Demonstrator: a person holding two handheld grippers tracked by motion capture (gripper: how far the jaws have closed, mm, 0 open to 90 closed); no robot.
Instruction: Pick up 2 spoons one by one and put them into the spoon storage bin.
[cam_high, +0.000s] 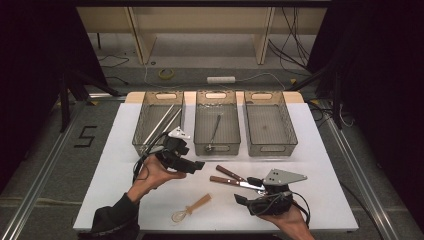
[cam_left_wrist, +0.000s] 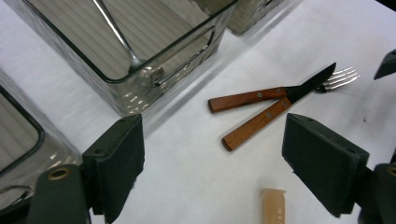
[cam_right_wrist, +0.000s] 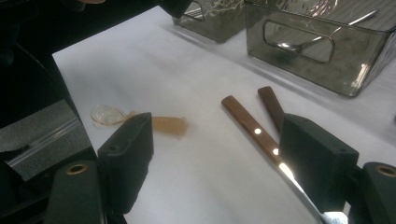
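white table (cam_high: 125, 150) held three bins; knife (cam_high: 235, 181) lay handle toward middle bin (cam_high: 217, 122), blade under right gripper (cam_high: 250, 192) (nearer); both grippers gaped empty, left gripper (cam_high: 197, 165) farther.

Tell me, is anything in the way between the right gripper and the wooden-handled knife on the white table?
Nothing visible is. The right gripper is open just above the wooden-handled knife, with bare white table around it. The wooden-handled fork lies crossed under the knife's blade, so it sits close beside the grab.

We read one sign, a black "5" (cam_high: 86, 136) on the floor, at nine o'clock from the tabletop (cam_high: 320, 170)
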